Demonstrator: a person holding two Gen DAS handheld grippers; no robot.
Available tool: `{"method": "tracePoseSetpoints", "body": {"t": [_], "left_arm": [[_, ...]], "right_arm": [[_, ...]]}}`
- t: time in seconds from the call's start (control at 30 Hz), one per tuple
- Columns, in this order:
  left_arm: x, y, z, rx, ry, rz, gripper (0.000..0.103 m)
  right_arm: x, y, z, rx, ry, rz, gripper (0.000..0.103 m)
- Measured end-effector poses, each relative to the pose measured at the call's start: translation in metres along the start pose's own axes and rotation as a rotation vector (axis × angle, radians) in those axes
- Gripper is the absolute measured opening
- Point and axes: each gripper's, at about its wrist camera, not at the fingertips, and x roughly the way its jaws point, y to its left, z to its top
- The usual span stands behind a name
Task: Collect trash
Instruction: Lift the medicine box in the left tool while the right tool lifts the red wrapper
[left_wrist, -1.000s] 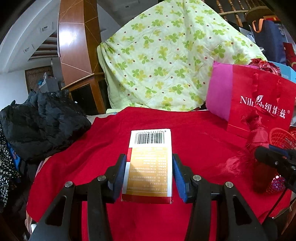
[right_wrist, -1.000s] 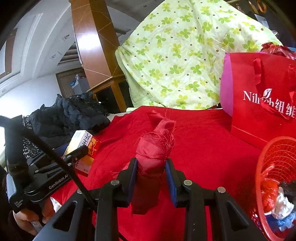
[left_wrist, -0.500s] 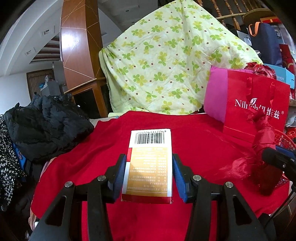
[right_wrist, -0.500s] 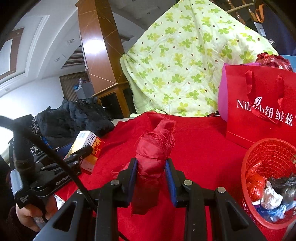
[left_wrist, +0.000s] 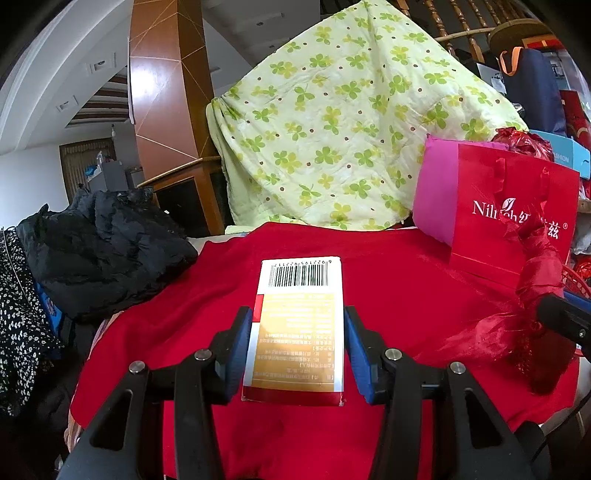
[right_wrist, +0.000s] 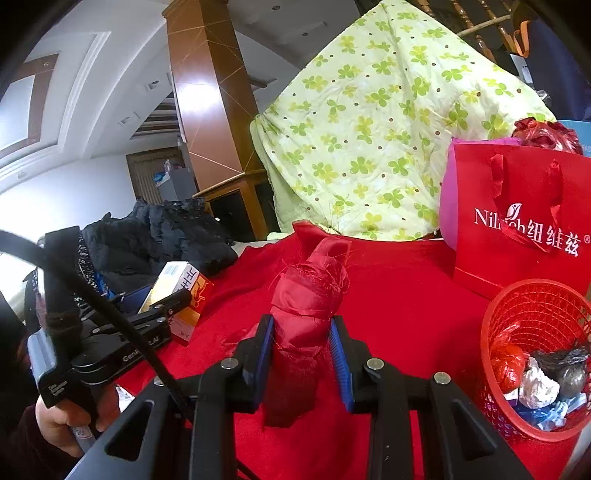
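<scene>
My left gripper (left_wrist: 297, 347) is shut on a small cardboard box (left_wrist: 299, 321), white and gold with a barcode at its far end, held above the red cloth (left_wrist: 391, 291). The same box (right_wrist: 181, 291) shows at the left of the right wrist view, in the left gripper (right_wrist: 162, 310). My right gripper (right_wrist: 301, 350) is shut on a bundle of red crinkled fabric wrap (right_wrist: 306, 317), which also appears at the right edge of the left wrist view (left_wrist: 532, 295). A red mesh basket (right_wrist: 532, 306) with several pieces of trash stands to the right of the right gripper.
A red paper gift bag (left_wrist: 513, 218) stands at the back right. A green clover-print quilt (left_wrist: 343, 133) rises behind the cloth. A black jacket (left_wrist: 107, 240) lies to the left. A person's hand (right_wrist: 66, 421) grips the left gripper's handle.
Both grippers have risen and drawn back a little with their loads; the right one swung so that the red basket and its contents came into fuller view at the right.
</scene>
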Motion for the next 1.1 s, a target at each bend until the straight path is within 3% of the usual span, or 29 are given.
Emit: {"method": "tracePoseSetpoints", "body": {"t": [1.1], "left_arm": [[0.0011,0.0035,-0.0037,0.002,0.01,0.002,0.051]], "right_arm": [[-0.009,-0.0061,0.0028,-0.004,-0.023,0.007,0.033]]}}
